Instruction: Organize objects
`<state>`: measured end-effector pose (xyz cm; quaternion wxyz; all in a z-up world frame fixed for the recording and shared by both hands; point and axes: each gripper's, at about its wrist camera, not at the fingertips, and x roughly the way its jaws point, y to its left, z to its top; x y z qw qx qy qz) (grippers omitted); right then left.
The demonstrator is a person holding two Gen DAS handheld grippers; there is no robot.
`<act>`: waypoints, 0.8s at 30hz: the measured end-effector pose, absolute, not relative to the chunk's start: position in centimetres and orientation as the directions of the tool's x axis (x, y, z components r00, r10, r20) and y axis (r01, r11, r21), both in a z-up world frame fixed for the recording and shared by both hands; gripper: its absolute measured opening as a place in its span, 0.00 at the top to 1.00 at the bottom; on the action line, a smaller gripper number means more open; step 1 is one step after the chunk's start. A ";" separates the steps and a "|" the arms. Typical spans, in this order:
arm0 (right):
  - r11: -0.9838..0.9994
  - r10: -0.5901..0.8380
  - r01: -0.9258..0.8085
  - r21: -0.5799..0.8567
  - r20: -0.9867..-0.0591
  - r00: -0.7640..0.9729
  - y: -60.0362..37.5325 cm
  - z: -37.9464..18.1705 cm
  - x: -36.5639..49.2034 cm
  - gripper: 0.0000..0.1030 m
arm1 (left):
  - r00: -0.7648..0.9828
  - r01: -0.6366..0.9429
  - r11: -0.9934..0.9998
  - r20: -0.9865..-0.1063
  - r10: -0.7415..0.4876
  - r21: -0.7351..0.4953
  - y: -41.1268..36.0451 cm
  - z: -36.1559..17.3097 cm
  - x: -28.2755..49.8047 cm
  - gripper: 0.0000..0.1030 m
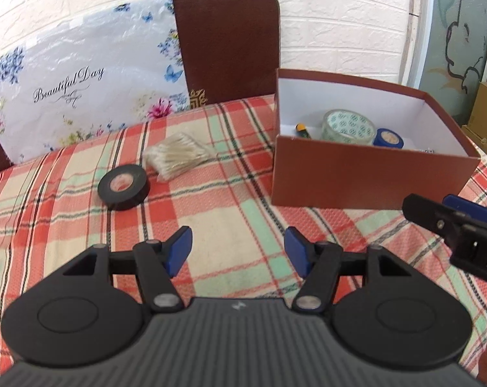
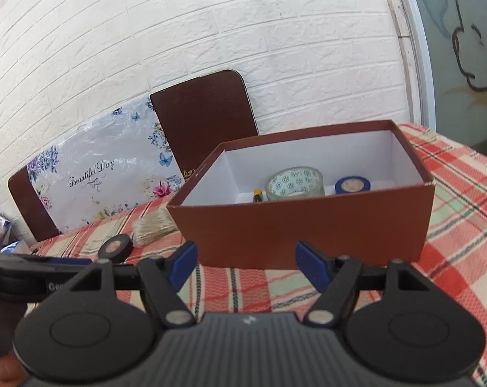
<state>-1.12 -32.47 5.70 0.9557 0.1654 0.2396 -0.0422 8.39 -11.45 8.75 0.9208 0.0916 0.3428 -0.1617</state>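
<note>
Left gripper (image 1: 238, 251) jaws spread, empty; black tape roll (image 1: 124, 186) ahead-left, left of brown box (image 1: 369, 174). Right gripper (image 2: 246, 262) jaws spread, empty, facing box.

Plaid tablecloth (image 1: 230, 225), brown chair back (image 1: 227, 45), floral "Beautiful Day" sheet, perhaps plastic (image 1: 82, 77), white brick wall (image 2: 243, 32)

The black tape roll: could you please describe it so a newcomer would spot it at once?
On the plaid tablecloth, look left of the brown box. The black tape roll lies flat beside a bundle of cotton swabs; it is the only roll outside the box.
</note>
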 end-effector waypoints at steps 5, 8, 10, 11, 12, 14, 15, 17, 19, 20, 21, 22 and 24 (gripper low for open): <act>0.939 0.021 0.151 0.308 -0.489 0.872 -31.8 5.9 -1.0 0.32 | 0.717 0.348 0.936 -0.661 -0.222 0.062 -10.5 8.3 8.3 0.36; 0.941 0.028 0.141 0.307 -0.486 0.874 -31.4 6.5 -0.8 0.32 | 0.726 0.336 0.940 -0.653 -0.216 0.063 -9.8 8.2 8.4 0.33; 0.944 0.036 0.127 0.305 -0.476 0.879 -31.0 7.3 -0.5 0.32 | 0.731 0.329 0.942 -0.649 -0.211 0.064 -9.3 8.2 8.5 0.33; 0.946 0.040 0.117 0.303 -0.467 0.883 -30.8 7.8 -0.3 0.32 | 0.732 0.324 0.944 -0.648 -0.208 0.063 -9.1 8.2 8.6 0.33; 0.948 0.044 0.106 0.299 -0.456 0.889 -30.5 8.5 -0.1 0.31 | 0.733 0.318 0.946 -0.648 -0.206 0.060 -8.7 8.2 8.7 0.33; 0.952 0.056 0.083 0.296 -0.432 0.900 -30.0 9.7 0.3 0.30 | 0.735 0.305 0.951 -0.648 -0.200 0.052 -8.1 8.1 8.9 0.33; 0.953 0.064 0.069 0.294 -0.419 0.906 -29.6 10.5 0.6 0.29 | 0.737 0.298 0.953 -0.647 -0.196 0.049 -7.8 8.1 9.1 0.33; 0.955 0.082 0.040 0.293 -0.395 0.915 -29.0 12.0 1.4 0.29 | 0.739 0.283 0.958 -0.647 -0.187 0.046 -7.2 8.1 9.3 0.33; 0.955 0.109 0.006 0.296 -0.369 0.923 -28.4 14.0 2.5 0.29 | 0.743 0.269 0.962 -0.645 -0.177 0.046 -6.5 8.1 9.5 0.33; 0.954 0.123 -0.013 0.298 -0.353 0.927 -28.1 15.1 3.0 0.29 | 0.746 0.262 0.964 -0.644 -0.171 0.047 -6.1 8.1 9.7 0.33; 0.954 0.139 -0.037 0.298 -0.332 0.933 -27.6 16.6 3.6 0.29 | 0.749 0.254 0.966 -0.642 -0.164 0.049 -5.7 8.1 9.8 0.33; 0.953 0.153 -0.056 0.297 -0.313 0.938 -27.2 17.8 4.0 0.29 | 0.753 0.247 0.968 -0.639 -0.157 0.054 -5.4 8.1 9.9 0.33; 0.949 0.184 -0.102 0.299 -0.262 0.947 -26.2 20.8 5.1 0.29 | 0.763 0.230 0.971 -0.631 -0.136 0.069 -4.5 8.2 10.3 0.33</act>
